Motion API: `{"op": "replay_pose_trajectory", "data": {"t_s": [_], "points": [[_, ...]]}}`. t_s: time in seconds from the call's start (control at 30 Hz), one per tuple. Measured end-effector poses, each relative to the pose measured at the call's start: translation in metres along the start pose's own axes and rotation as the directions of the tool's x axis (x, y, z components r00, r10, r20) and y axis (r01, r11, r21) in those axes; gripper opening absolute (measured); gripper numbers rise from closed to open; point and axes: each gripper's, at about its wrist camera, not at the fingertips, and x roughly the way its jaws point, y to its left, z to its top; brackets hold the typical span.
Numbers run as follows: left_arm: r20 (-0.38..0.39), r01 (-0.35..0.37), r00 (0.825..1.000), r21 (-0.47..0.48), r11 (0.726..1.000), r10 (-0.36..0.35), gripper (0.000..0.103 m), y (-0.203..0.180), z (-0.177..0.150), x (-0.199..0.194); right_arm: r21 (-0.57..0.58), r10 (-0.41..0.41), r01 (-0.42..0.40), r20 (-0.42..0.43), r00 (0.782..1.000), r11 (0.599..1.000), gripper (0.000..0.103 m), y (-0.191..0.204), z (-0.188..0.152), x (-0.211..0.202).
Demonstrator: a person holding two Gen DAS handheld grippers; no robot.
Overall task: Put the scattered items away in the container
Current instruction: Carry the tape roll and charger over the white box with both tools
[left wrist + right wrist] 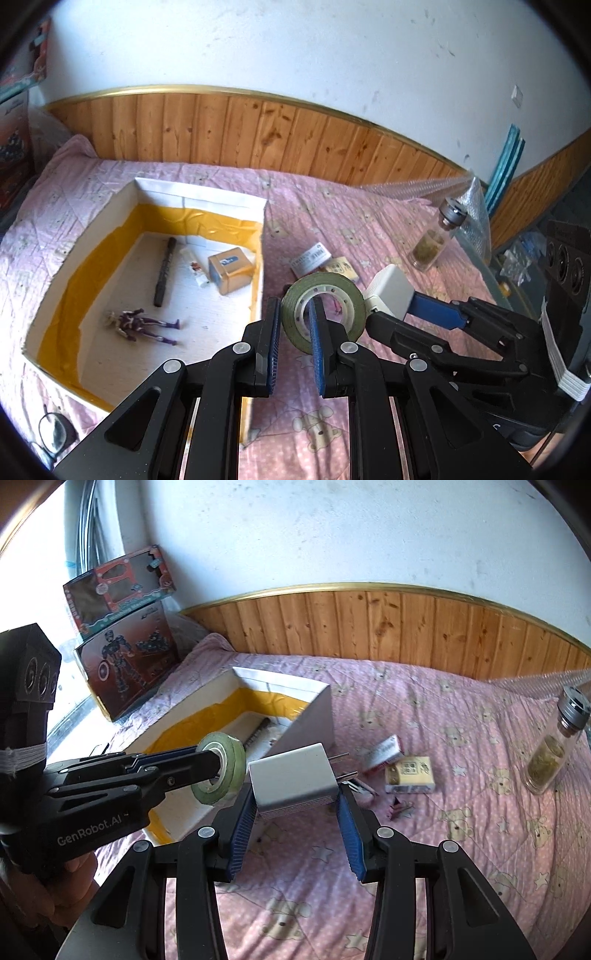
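My left gripper (293, 303) is shut on a green tape roll (334, 286), one finger through its core and the other outside the rim. It hangs just right of the open white box with yellow lining (199, 192). In the box lie a black stick (165, 271), a purple figure (140, 325), a small tube (195, 271) and a brown carton (231, 271). My right gripper (295, 794) is shut on a white plug adapter (291, 779), prongs pointing away, near the box's right wall (317, 716). Both grippers show side by side: the left gripper (218, 764) with the tape roll (236, 760), the right gripper (391, 306) with the adapter (389, 295).
On the pink bedspread (443, 849) lie a red-white pack (384, 753), a yellow pack (408, 775) and a small pinkish item (400, 808). A glass bottle (554, 746) stands at the right. Toy boxes (125, 661) lean at the left wall. Spectacles (55, 432) lie near the box's front corner.
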Motion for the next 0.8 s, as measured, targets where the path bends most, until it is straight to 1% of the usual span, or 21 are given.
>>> {"op": "replay_pose_trajectory", "data": {"t_s": [0.2, 0.47, 0.8], "points": [[0.024, -0.006, 1.000, -0.033, 0.999, 0.007, 0.015, 0.023, 0.002, -0.015, -0.010, 0.015, -0.014, 0.012, 1.000, 1.000, 0.045, 0.018, 0.005, 0.004], [0.042, -0.014, 0.999, -0.075, 0.997, 0.017, 0.015, 0.056, 0.003, -0.028, -0.058, 0.028, -0.027, 0.016, 0.999, 0.998, 0.045, 0.045, 0.010, 0.014], [0.032, -0.037, 0.999, -0.122, 0.992, 0.041, 0.015, 0.093, -0.001, -0.031, -0.109, 0.041, -0.041, -0.005, 0.999, 0.993, 0.045, 0.073, 0.010, 0.033]]}}
